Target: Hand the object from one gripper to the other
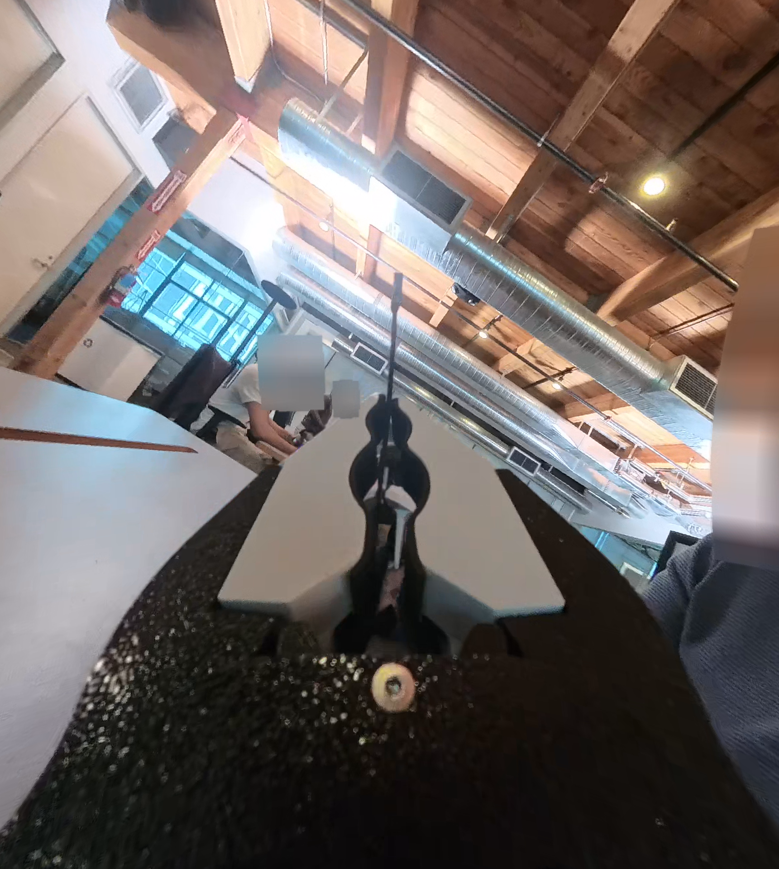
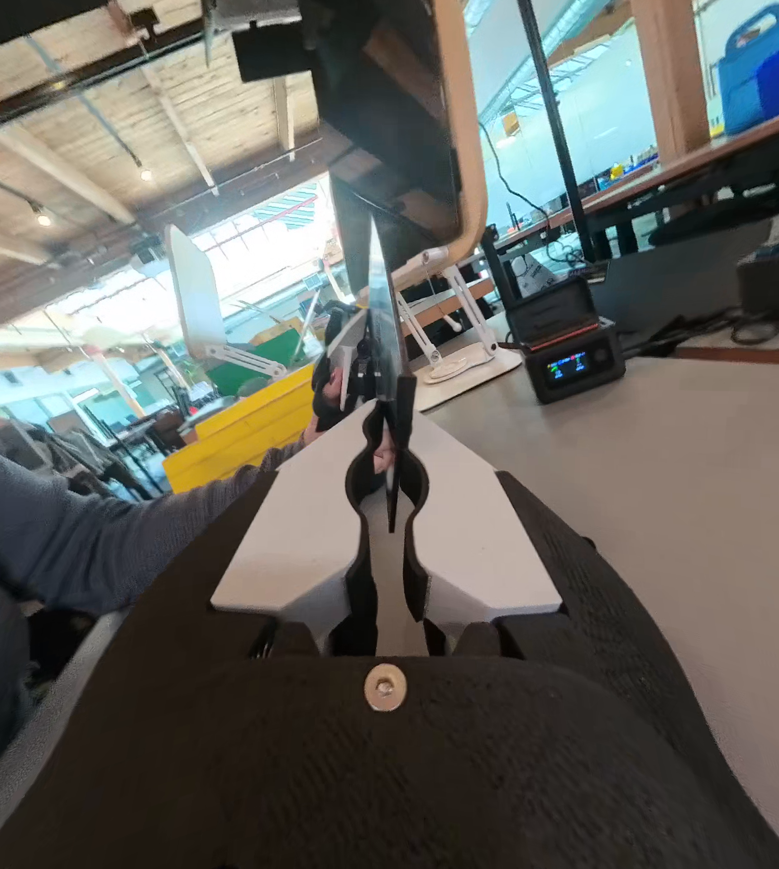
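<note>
Left gripper [image 1: 389,418]: clamped on thin black object [image 1: 392,357]. Right gripper [image 2: 389,418]: clamped on same object [image 2: 385,329]. Grey table [image 2: 636,470]; wood-beam ceiling [image 1: 542,117], silver ducts [image 1: 519,282].

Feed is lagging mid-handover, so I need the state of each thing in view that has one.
left gripper, shut on the thin dark object
right gripper, shut on the thin dark object
thin dark object, held edge-on in the air
black box's screen, lit
ceiling spotlight, on
white door, shut
</note>
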